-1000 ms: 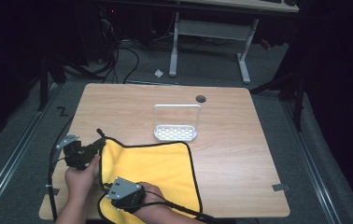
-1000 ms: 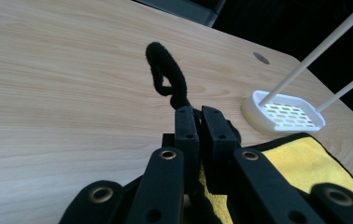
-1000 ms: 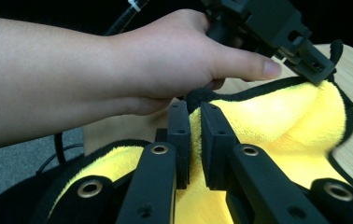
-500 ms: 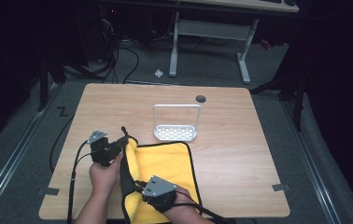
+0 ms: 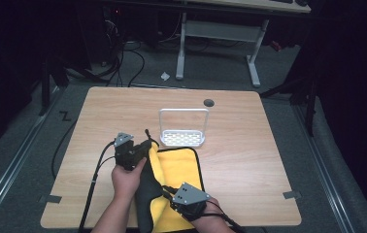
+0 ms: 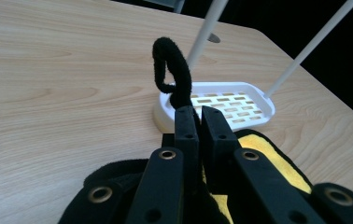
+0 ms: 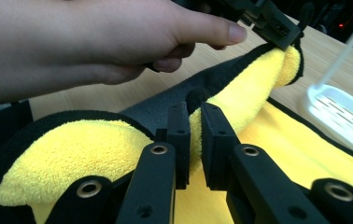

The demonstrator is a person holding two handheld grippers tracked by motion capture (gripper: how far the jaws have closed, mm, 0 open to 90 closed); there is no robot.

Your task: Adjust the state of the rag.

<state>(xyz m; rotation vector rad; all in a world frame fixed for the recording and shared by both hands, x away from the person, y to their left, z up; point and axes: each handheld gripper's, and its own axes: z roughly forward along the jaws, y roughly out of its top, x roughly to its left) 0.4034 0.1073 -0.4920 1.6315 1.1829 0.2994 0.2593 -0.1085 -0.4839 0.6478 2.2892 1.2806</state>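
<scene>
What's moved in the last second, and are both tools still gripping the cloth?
Both tools have carried the cloth's left edge rightward across the table, folding it over itself: more dark underside faces up and less yellow shows. The left tool stays shut on the far corner of the cloth, the right tool on the near edge. The white rack and the table are unchanged.

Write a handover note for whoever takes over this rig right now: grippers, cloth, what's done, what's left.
Left gripper: shut on the cloth's far edge, near the rack.
Right gripper: shut on the same edge, nearer the person.
Cloth: yellow with black trim, near side of the table; its left edge is lifted and partly turned over the rest.
Done: fold begun.
Left: probably carry the edge across, lay it flat, release.
</scene>
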